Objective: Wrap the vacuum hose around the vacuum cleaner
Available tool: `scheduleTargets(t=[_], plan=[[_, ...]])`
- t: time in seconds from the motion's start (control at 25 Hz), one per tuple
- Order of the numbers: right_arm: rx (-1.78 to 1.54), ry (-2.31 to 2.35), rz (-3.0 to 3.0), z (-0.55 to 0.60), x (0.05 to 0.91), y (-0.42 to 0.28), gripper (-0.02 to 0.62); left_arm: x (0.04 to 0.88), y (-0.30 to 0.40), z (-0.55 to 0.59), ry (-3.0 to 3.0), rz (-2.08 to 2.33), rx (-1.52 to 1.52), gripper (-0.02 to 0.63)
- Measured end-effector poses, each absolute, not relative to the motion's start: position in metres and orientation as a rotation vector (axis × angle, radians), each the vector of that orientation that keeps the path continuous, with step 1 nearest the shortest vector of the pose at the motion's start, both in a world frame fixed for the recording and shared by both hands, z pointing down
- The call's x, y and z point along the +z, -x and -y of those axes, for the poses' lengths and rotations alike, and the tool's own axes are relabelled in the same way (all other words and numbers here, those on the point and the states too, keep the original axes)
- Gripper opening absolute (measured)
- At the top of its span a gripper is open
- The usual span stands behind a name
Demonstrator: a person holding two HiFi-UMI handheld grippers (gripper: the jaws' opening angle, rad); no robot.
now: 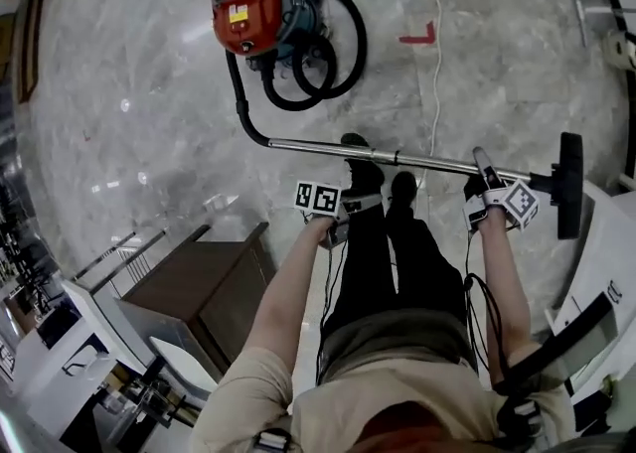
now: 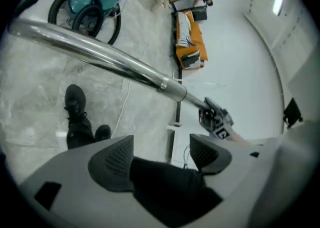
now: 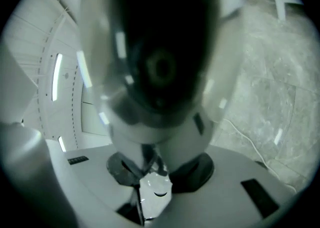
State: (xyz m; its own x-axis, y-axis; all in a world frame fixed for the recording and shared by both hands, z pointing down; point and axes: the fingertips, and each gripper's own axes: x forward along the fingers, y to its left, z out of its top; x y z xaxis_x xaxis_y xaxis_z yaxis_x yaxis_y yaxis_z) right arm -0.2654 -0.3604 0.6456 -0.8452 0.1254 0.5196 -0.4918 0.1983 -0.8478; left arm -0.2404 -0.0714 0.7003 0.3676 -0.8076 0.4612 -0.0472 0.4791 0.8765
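The vacuum hose is lying in black loops against the red vacuum cleaner, and its free end is running into the metal wand — which is stretching away from the cleaner to the floor head. My right gripper is clamping the wand at the end far from the cleaner. My left gripper is hanging spread and empty — near the wand, closer to the cleaner.

1. Head view looks steeply down from overhead: vacuum cleaner far ahead, metal tube nearer.
2. Left gripper view faces both, close under the tube.
3. Right gripper view sits hard against that tube.
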Motion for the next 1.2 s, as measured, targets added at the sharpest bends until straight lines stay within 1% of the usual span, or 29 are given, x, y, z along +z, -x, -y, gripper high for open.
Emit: scheduleTargets(t=[0.08,0.16,0.36,0.52,0.6,0.72,0.84,0.96,1.2], plan=[[1.594,-0.346,2.040,0.374,0.624,0.281,0.104,0.692,0.234,0.052,-0.994,1.075,-0.513,0.339],[1.527,-0.348,2.059,0.376,0.605,0.297,0.104,0.687,0.243,0.028,-0.965,1.103,-0.498,0.339],[1.463,-0.266,2.086,0.369,0.559,0.353,0.104,0.667,0.296,0.005,-0.849,1.262,-0.645,0.339],[1.376,-0.230,2.103,0.357,0.525,0.398,0.104,0.650,0.322,-0.003,-0.887,1.288,-0.632,0.339],[1.339,-0.225,2.112,0.351,0.505,0.406,0.104,0.640,0.331,-0.011,-0.899,1.303,-0.640,0.339],[1.264,-0.193,2.133,0.353,0.481,0.432,0.104,0.626,0.370,-0.018,-0.908,1.419,-0.630,0.339],[1.183,-0.162,2.151,0.359,0.474,0.472,0.104,0.616,0.410,-0.018,-0.960,1.541,-0.533,0.339],[1.130,-0.139,2.149,0.349,0.482,0.499,0.104,0.610,0.416,-0.030,-0.985,1.549,-0.472,0.339],[1.044,-0.072,2.121,0.332,0.487,0.563,0.106,0.582,0.431,-0.030,-0.867,1.583,-0.562,0.339]])
